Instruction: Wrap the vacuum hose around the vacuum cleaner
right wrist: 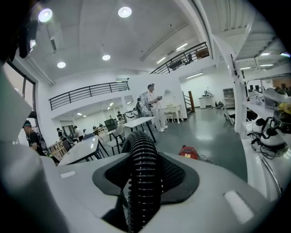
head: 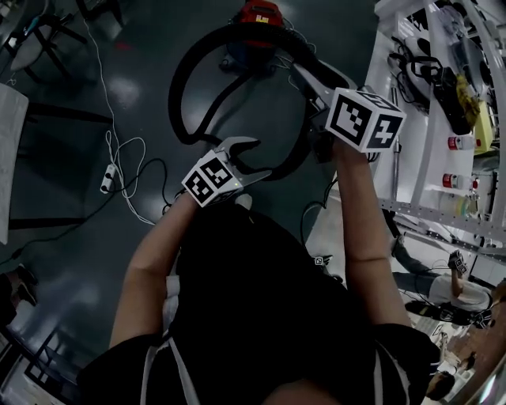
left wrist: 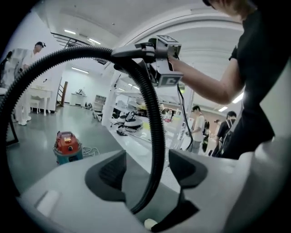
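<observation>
Right fingers (right wrist: pixel 174 172) tight on ribbed black hose (right wrist: pixel 143 175), left fingers (left wrist: pixel 184 166) apart around it.

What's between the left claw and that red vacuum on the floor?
In the head view, the black hose loops over dark floor between the left gripper and the vacuum.

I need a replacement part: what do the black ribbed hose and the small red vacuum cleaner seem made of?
The black ribbed hose: likely flexible plastic or rubber, matte; close ridges show, and it bends in a wide loop. The small red vacuum cleaner: probably moulded plastic, red top over a teal base; too small to be sure.
</observation>
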The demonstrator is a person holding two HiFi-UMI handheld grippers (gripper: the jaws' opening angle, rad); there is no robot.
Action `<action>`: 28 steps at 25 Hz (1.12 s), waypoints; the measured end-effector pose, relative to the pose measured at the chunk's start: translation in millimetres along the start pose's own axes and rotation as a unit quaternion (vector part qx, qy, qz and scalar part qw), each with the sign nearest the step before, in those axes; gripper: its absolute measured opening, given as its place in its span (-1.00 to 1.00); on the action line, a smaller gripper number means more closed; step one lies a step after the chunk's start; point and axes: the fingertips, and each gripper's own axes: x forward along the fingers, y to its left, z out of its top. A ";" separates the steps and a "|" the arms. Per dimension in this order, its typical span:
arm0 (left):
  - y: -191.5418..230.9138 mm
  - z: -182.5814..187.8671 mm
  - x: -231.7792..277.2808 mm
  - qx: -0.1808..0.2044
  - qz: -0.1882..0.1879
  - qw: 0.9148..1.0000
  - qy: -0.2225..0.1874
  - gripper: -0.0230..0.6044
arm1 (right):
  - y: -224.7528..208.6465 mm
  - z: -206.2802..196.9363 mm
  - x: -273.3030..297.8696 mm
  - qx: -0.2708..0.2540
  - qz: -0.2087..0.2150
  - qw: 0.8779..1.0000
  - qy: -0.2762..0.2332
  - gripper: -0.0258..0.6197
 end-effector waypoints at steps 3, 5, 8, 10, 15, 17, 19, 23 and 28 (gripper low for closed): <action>-1.2 -2.5 9.5 0.002 -0.020 1.000 0.007 0.05 | 12.7 22.0 6.5 -0.011 0.004 1.000 -0.004 -0.37; -1.6 -6.0 17.0 0.008 -0.029 0.999 0.012 0.08 | 21.9 35.6 10.5 -0.024 0.004 1.000 -0.005 -0.37; -0.4 1.4 28.0 0.015 -0.036 0.999 -0.010 0.13 | 32.6 52.6 14.7 -0.030 0.008 1.000 -0.007 -0.37; 0.6 10.5 35.0 0.009 -0.041 0.999 -0.029 0.14 | 37.0 58.3 14.7 -0.028 0.011 1.000 -0.009 -0.37; 5.6 13.8 53.9 0.004 -0.066 0.998 -0.024 0.13 | 31.2 63.9 5.2 -0.007 0.003 1.000 -0.018 -0.37; 0.2 8.1 57.3 0.014 -0.090 0.996 -0.022 0.13 | 27.8 64.7 -0.6 0.005 -0.001 1.000 -0.023 -0.37; -7.0 1.7 61.5 0.020 -0.108 0.994 -0.028 0.13 | 25.8 66.3 -7.5 0.011 -0.006 1.000 -0.029 -0.37; -13.4 -17.1 75.0 0.021 -0.120 0.992 -0.023 0.13 | 31.0 69.9 -17.4 0.016 -0.009 0.999 -0.037 -0.36; -24.5 -21.3 83.6 0.039 -0.141 0.989 -0.018 -0.35 | 30.6 72.6 -28.2 -0.001 -0.013 0.999 -0.039 -0.36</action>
